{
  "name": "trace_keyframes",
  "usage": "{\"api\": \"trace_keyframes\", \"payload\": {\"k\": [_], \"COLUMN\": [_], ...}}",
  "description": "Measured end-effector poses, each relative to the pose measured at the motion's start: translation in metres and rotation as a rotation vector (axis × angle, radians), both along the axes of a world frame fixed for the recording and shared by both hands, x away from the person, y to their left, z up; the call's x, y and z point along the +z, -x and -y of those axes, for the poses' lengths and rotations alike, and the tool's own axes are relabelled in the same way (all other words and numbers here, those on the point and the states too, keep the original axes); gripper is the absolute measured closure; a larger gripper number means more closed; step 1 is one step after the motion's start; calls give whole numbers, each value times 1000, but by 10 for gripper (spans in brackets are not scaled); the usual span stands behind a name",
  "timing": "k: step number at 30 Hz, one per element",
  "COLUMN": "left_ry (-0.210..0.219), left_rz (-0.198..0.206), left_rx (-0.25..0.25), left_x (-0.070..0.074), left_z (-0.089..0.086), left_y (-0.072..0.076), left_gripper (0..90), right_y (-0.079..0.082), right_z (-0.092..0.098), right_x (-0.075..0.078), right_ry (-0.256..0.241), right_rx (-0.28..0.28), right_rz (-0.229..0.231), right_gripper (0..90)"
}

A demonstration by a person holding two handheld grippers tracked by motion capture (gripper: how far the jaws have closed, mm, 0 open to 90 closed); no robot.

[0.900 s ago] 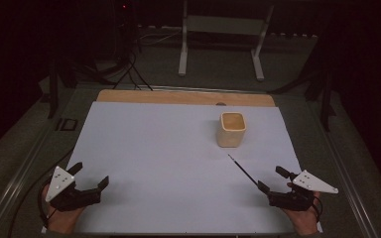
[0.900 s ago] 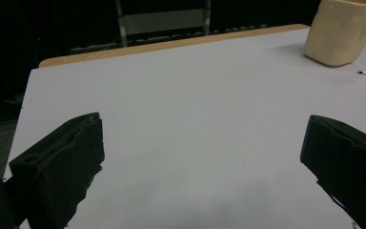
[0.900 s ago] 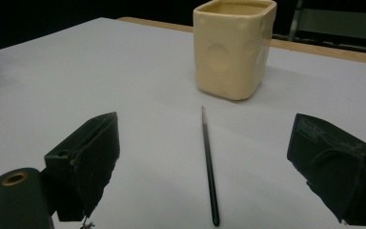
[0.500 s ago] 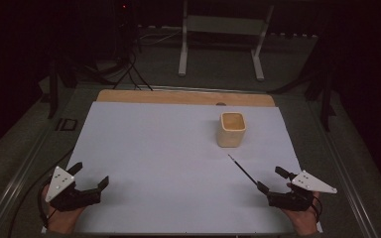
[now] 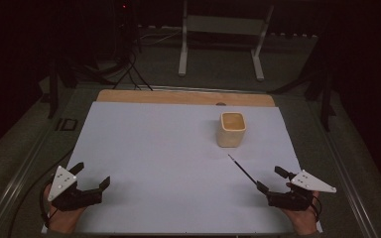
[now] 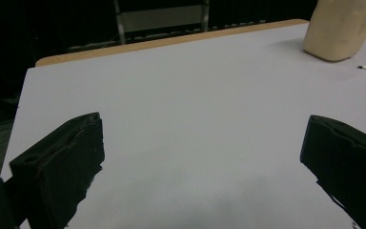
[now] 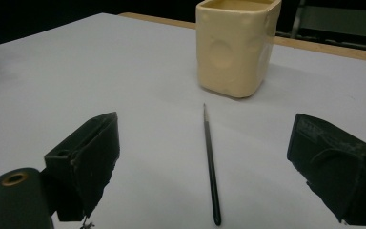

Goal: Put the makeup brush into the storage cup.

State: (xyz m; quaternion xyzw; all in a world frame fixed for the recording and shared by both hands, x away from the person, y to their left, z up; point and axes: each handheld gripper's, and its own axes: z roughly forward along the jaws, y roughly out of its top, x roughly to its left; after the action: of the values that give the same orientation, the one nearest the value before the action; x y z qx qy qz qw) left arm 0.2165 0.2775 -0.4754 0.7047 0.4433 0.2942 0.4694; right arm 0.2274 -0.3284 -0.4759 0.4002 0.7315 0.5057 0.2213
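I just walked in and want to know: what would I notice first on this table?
First the cream square cup, standing upright toward the far right of the white sheet. Just in front of it lies a thin black brush, flat on the sheet between the jaws of the open right gripper. The left gripper waits open at the near left corner.

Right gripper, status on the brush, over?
Right gripper open, brush flat on the white sheet between its jaws, not gripped. Left gripper open. Cream cup upright beyond the tip, path clear.
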Motion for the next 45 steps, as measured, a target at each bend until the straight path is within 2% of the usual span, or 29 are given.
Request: {"api": "trace_keyframes", "payload": {"k": [11, 26, 35, 45], "left_ry": [1, -2, 0, -4], "left_rz": [-2, -10, -11, -13], "left_rx": [2, 3, 5, 5], "left_x": [-1, -3, -3, -3], "left_z": [0, 1, 1, 1], "left_y": [-1, -3, -3, -4], "left_gripper": [21, 21, 21, 21], "right_y": [-9, -22, -35, -46], "right_z": [-3, -14, -27, -32], "right_x": [2, 17, 24, 31], "right_ry": [1, 10, 23, 42], "right_rx": [12, 55, 86, 104], "right_rz": [-8, 13, 6, 8], "right_gripper": [103, 103, 103, 103]}}
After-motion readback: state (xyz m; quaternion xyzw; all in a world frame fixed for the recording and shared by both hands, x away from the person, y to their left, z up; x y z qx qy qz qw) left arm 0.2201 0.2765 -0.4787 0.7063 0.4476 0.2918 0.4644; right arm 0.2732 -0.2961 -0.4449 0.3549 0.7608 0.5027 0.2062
